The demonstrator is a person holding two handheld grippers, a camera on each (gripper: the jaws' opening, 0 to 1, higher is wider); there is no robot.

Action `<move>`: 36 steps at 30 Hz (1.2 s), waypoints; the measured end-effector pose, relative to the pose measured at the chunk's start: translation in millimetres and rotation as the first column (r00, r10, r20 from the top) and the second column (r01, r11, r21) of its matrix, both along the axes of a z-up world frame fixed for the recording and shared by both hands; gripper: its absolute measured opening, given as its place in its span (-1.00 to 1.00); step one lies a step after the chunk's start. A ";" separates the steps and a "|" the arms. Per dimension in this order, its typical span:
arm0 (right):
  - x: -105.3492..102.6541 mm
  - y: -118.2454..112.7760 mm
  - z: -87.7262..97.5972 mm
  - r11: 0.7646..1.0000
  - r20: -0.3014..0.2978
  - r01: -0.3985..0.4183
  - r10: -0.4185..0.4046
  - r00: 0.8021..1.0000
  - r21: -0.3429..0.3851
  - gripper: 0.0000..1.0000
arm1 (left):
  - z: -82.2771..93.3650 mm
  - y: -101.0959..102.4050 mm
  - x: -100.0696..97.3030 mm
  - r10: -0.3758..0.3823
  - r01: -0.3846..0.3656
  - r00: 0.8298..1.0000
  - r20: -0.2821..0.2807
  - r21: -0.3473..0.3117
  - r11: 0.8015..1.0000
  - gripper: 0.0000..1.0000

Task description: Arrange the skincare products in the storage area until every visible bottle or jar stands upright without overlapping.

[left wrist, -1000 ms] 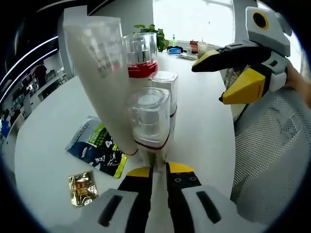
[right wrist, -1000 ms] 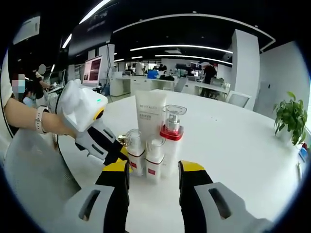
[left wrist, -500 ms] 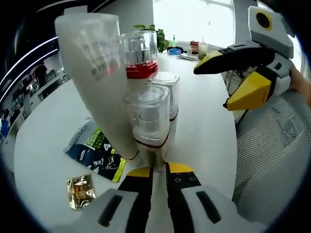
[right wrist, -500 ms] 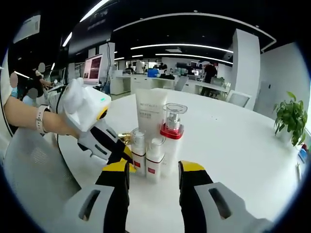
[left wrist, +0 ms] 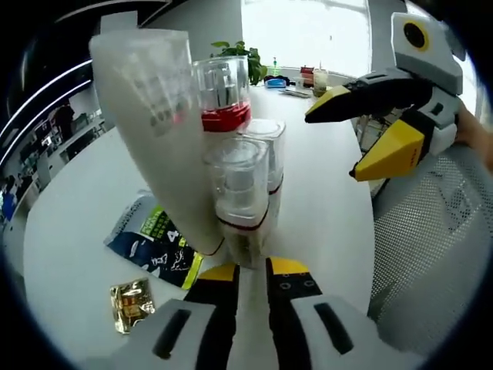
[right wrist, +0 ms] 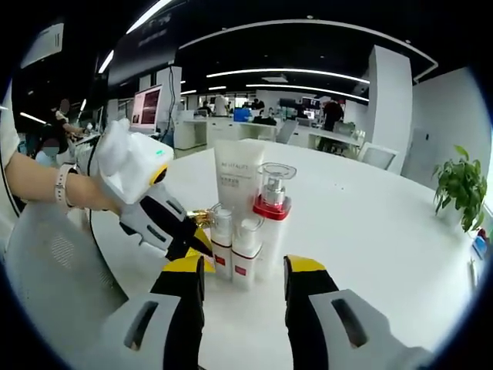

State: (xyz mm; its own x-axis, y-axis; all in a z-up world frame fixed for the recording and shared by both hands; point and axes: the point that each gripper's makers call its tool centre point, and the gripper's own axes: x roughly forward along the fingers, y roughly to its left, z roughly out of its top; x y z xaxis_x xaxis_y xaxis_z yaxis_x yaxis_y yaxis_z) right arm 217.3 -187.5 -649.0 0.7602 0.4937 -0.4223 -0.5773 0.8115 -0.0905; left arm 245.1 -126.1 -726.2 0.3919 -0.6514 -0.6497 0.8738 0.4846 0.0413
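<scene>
We see four skincare items bunched upright on the white table [right wrist: 385,223]: a tall tube [right wrist: 238,182] at the far side, a pump bottle [right wrist: 270,223] with a red collar beside it, and two small clear-capped bottles [right wrist: 222,245] [right wrist: 246,253] nearest the right gripper [right wrist: 243,281]. They stand touching or nearly so; none lies flat.

Our left gripper [left wrist: 250,276] has its jaws nearly together right at the foot of the near small bottle [left wrist: 241,202]; whether it pinches the base we cannot tell. In the right gripper view its tips sit against the left small bottle. The right gripper is wide open and holds nothing, hovering near the cluster.

We judge this a final nudge to the front row. Next, ease the left gripper away without tipping the bottle, and check for gaps.

A packet [left wrist: 158,239] and a gold sachet [left wrist: 133,302] lie left of the cluster.
</scene>
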 end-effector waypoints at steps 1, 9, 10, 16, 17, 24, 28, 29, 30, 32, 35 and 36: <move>0.0 0.4 0.0 1.000 0.000 -0.002 0.002 1.000 0.000 -0.17 | 1.6 1.4 -0.6 0.000 0.000 1.000 0.003 -0.001 1.000 -0.76; -0.1 1.9 1.5 1.000 0.008 -0.009 0.009 1.000 0.003 -0.12 | 23.7 23.4 -4.1 0.033 -0.032 0.997 0.075 -0.011 0.999 -0.47; -0.2 2.2 1.1 1.000 0.007 -0.009 0.009 1.000 0.003 -0.11 | 25.2 26.2 -4.9 0.037 -0.036 0.997 0.074 -0.012 0.999 -0.41; -1.2 5.1 -4.0 1.000 -0.010 -0.024 0.024 1.000 -0.012 0.03 | 45.2 44.7 -5.9 0.119 -0.113 0.988 0.100 -0.065 0.991 -0.17; -1.3 5.7 -4.2 1.000 -0.009 -0.028 0.028 1.000 -0.013 0.06 | 48.4 48.9 -7.0 0.130 -0.123 0.986 0.105 -0.069 0.990 -0.09; -1.9 9.3 -5.9 0.999 -0.007 -0.042 0.042 0.999 -0.024 0.28 | 64.0 76.4 -11.0 0.221 -0.209 0.968 0.118 -0.105 0.972 0.24; -2.1 9.9 -4.7 0.999 -0.003 -0.040 0.040 0.999 -0.015 0.45 | 71.1 92.5 -14.2 0.268 -0.255 0.956 0.122 -0.117 0.960 0.41; -3.1 11.6 -4.0 0.999 -0.002 -0.046 0.046 0.999 -0.007 0.46 | 72.2 95.3 -14.9 0.276 -0.263 0.953 0.126 -0.115 0.958 0.47; -3.7 12.2 -4.3 0.999 -0.005 -0.048 0.048 0.999 -0.006 0.46 | 74.1 101.6 -15.6 0.286 -0.272 0.949 0.131 -0.115 0.955 0.52; -4.6 13.7 -6.8 0.998 -0.011 -0.056 0.056 0.998 -0.020 0.54 | 79.9 108.1 -18.0 0.319 -0.301 0.938 0.137 -0.134 0.944 0.59; -5.8 13.6 -10.0 0.998 -0.034 -0.055 0.054 0.998 -0.028 0.65 | 83.9 117.2 -20.1 0.373 -0.353 0.920 0.119 -0.161 0.922 0.74; -7.3 14.0 -9.5 0.998 -0.036 -0.057 0.056 0.998 -0.029 0.66 | 84.7 119.5 -22.3 0.377 -0.357 0.919 0.113 -0.164 0.920 0.81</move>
